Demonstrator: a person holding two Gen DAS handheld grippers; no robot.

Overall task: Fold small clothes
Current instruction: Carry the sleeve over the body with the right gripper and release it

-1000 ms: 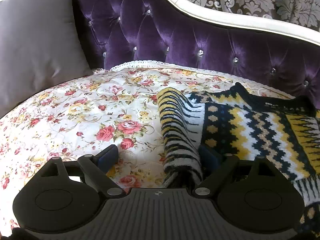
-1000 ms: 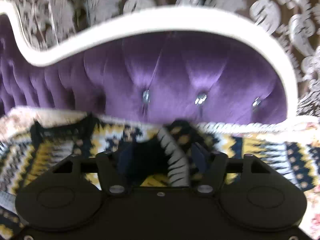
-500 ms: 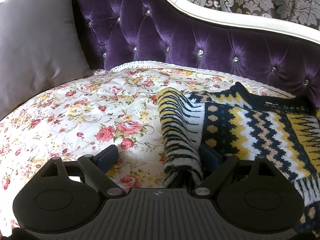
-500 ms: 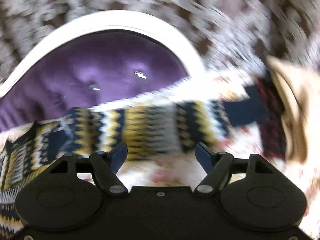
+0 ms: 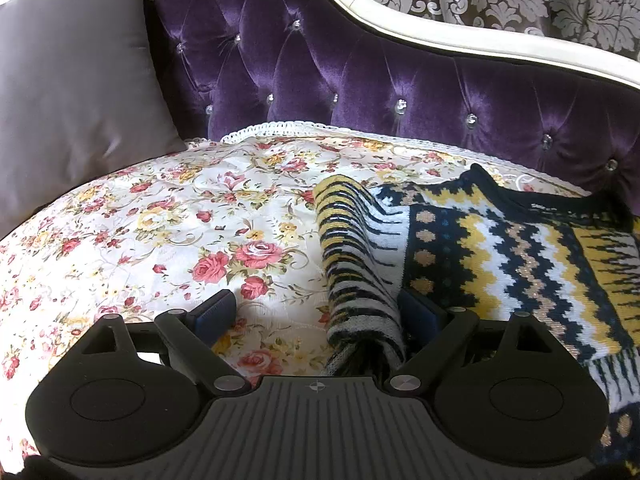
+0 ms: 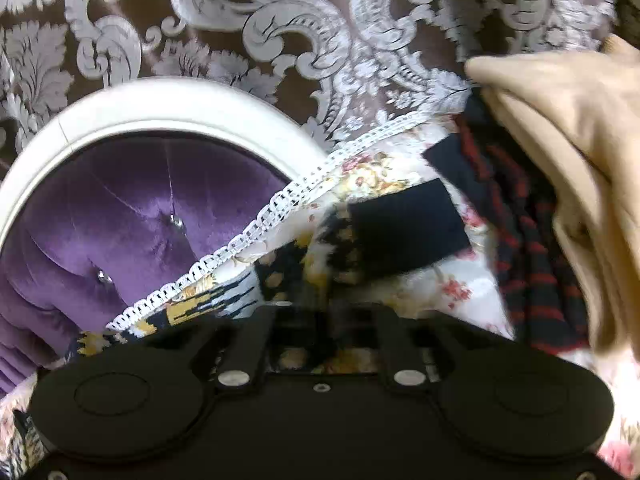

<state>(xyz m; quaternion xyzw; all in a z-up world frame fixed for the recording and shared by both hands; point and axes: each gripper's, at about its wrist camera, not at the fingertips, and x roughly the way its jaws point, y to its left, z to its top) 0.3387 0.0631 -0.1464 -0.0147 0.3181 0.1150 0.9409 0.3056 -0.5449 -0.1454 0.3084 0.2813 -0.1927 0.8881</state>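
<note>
A small knitted sweater (image 5: 500,248) in navy, yellow and white zigzags lies on the floral sofa cover (image 5: 180,232). Its folded sleeve (image 5: 356,264) runs toward my left gripper (image 5: 320,316), whose jaws stand wide open, with the sleeve's end lying between the fingers against the right one. In the right wrist view, the sweater's other sleeve with its navy cuff (image 6: 404,228) lies stretched out just ahead of my right gripper (image 6: 324,332). Its fingers are blurred and I cannot tell how they stand.
A grey cushion (image 5: 72,92) leans at the left against the purple tufted backrest (image 5: 360,80). In the right wrist view a red-and-navy striped garment (image 6: 528,256) and a beige garment (image 6: 580,140) lie to the right, near the sofa's white frame (image 6: 160,100).
My right gripper let go of the sweater's edge, swung right along the backrest and now sits over the outstretched sleeve. My left gripper has barely moved and stays open.
</note>
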